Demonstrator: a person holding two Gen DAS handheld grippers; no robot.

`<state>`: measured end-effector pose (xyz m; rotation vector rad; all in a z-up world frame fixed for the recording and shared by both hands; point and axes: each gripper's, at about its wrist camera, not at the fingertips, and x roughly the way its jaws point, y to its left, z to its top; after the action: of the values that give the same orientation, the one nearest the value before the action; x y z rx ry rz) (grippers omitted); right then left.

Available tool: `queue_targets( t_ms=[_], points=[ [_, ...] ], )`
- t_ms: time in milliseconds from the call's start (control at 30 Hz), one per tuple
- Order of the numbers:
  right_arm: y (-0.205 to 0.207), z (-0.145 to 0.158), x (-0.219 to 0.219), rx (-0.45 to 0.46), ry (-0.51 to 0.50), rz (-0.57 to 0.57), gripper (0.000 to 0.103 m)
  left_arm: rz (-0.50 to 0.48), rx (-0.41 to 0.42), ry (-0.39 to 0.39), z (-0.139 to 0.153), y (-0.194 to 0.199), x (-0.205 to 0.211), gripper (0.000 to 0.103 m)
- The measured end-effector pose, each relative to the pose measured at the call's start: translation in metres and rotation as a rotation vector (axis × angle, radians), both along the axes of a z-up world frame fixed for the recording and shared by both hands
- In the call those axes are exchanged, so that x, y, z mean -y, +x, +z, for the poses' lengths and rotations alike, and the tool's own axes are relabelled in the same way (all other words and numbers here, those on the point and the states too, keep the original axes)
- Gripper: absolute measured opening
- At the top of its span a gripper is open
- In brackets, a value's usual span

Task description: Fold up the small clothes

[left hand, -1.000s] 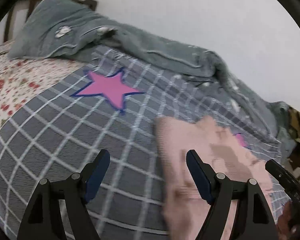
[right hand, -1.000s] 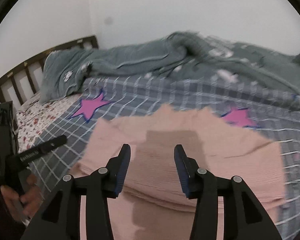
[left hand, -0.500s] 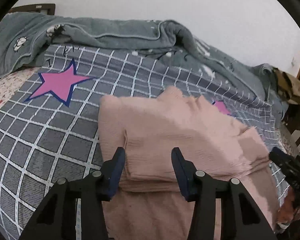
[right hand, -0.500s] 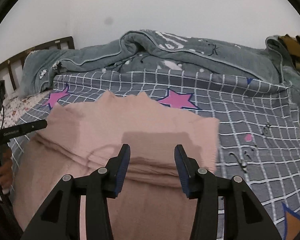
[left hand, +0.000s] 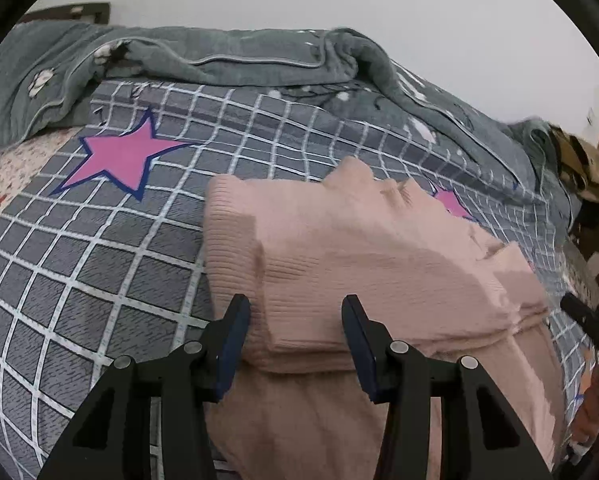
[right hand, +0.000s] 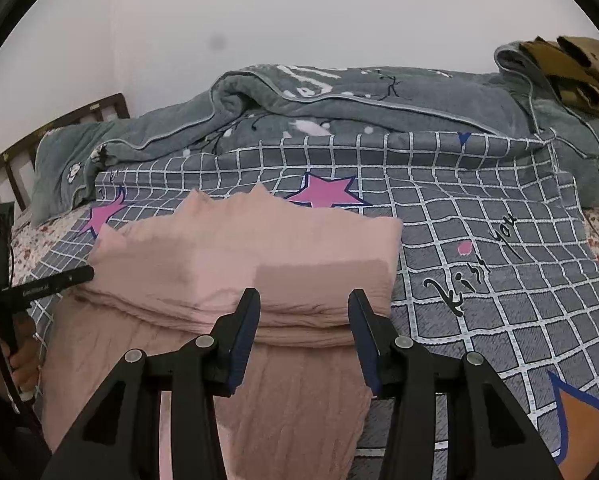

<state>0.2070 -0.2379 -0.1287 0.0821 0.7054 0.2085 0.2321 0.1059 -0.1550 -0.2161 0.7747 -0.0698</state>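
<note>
Your pink garment [left hand: 379, 272] lies on the grey checked bedspread [left hand: 99, 272], near the front edge of the bed, with the rumpled grey blanket [right hand: 339, 108] well behind it against the wall. By the look of it, one fold is done: the upper part is doubled over onto itself, leaving a thick layered edge running across the middle, while a single flat layer trails toward you below that edge.

Your left gripper [left hand: 295, 340] sits at the left end of the layered edge and your right gripper [right hand: 303, 328] at the right end of it. On both, the fingers stand partly open. The fabric edge shows in the gap between each pair, but the pads do not appear to press on it, so neither gripper seems to have hold of anything. From the right wrist view you can see the left tool's outer finger [right hand: 47, 286] lying just beside the garment's left side.

What is left, as far as you can judge: the lower flat layer is not yet folded, so the bundle is long and only half compact. Closing on the doubled edge or the lower hem would be the likely next step. No other small clothes are plainly in view, apart from a brown item [right hand: 571, 68] at the far right.
</note>
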Motion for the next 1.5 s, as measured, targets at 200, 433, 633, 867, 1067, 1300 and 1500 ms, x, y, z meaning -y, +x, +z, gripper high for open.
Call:
queue_targets(
  t_ms=[200, 433, 633, 867, 1067, 1300, 1500],
  points=[
    [-0.001, -0.001, 0.003, -0.002, 0.002, -0.012, 0.045, 0.014, -0.014, 0.025, -0.003, 0.003, 0.005, 0.043],
    [-0.003, 0.001, 0.011, 0.01, -0.004, -0.039, 0.045, 0.066, 0.102, -0.004, 0.009, -0.003, 0.004, 0.009],
    [0.0, -0.003, 0.028, 0.006, 0.005, -0.089, 0.045, 0.102, 0.1, 0.012, 0.016, 0.005, 0.007, 0.009],
    [0.014, -0.026, 0.043, -0.037, -0.072, -0.153, 0.045, 0.114, 0.054, 0.041, 0.005, 0.007, 0.004, 0.011],
    [0.023, -0.037, 0.058, -0.087, 0.008, -0.174, 0.045, 0.111, 0.033, 0.046, 0.003, 0.006, 0.0, 0.018],
    [0.026, -0.041, 0.046, -0.1, -0.072, -0.157, 0.045, 0.13, 0.007, 0.035, 0.002, 0.003, -0.006, 0.026],
    [0.009, -0.011, 0.048, -0.002, 0.0, -0.143, 0.046, 0.103, 0.01, 0.036, 0.004, -0.009, -0.002, 0.03]
  ],
)
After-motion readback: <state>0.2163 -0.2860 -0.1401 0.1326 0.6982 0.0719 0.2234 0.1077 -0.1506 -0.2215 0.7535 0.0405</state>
